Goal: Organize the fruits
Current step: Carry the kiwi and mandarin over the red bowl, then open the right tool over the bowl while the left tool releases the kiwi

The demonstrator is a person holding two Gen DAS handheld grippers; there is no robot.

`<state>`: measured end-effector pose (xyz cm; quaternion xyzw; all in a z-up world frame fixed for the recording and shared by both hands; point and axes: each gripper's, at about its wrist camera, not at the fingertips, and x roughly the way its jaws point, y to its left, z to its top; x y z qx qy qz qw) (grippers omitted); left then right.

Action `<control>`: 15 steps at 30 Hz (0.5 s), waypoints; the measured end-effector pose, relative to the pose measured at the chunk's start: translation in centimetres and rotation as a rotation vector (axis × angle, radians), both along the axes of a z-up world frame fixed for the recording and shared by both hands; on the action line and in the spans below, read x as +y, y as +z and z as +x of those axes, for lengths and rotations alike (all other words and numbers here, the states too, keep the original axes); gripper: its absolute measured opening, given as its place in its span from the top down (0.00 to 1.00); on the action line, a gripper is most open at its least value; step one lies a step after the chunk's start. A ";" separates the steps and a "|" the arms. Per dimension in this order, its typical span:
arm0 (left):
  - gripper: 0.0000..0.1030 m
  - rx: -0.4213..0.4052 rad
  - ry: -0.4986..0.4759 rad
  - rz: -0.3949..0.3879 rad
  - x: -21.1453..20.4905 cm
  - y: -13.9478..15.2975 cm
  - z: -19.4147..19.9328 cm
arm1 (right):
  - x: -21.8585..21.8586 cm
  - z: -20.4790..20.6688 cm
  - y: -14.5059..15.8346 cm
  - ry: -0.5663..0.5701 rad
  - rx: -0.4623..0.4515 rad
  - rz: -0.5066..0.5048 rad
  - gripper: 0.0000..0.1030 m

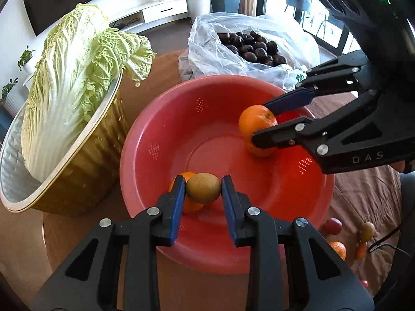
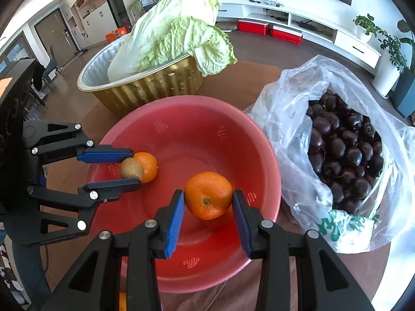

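Observation:
A red plastic bowl (image 1: 197, 108) stands in the middle of the table; it also shows in the right wrist view (image 2: 197, 114). My left gripper (image 1: 203, 188) is shut on a brown kiwi (image 1: 203, 188) inside the bowl, next to a small orange (image 1: 192, 206) lying in the bowl. My right gripper (image 2: 208, 197) is shut on a larger orange (image 2: 208, 195) over the bowl's right side. The right gripper (image 1: 259, 119) and its orange (image 1: 255, 123) also show in the left wrist view. The left gripper (image 2: 135, 167), the kiwi (image 2: 131, 168) and the small orange (image 2: 148, 165) show in the right wrist view.
A gold foil basin (image 1: 77, 165) with a napa cabbage (image 1: 72, 83) stands left of the bowl. A clear plastic bag (image 2: 290, 119) of dark round fruits (image 2: 342, 150) lies to the right. Small fruits (image 1: 365, 232) and another orange (image 1: 338, 250) lie on the cloth near the table's right edge.

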<state>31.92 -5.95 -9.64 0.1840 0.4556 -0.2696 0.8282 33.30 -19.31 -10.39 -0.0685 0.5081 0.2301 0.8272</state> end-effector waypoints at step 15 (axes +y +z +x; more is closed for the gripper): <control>0.58 -0.016 -0.008 0.018 0.2 -0.2 -0.3 | -0.1 0.6 -0.2 -0.020 0.004 -0.009 0.60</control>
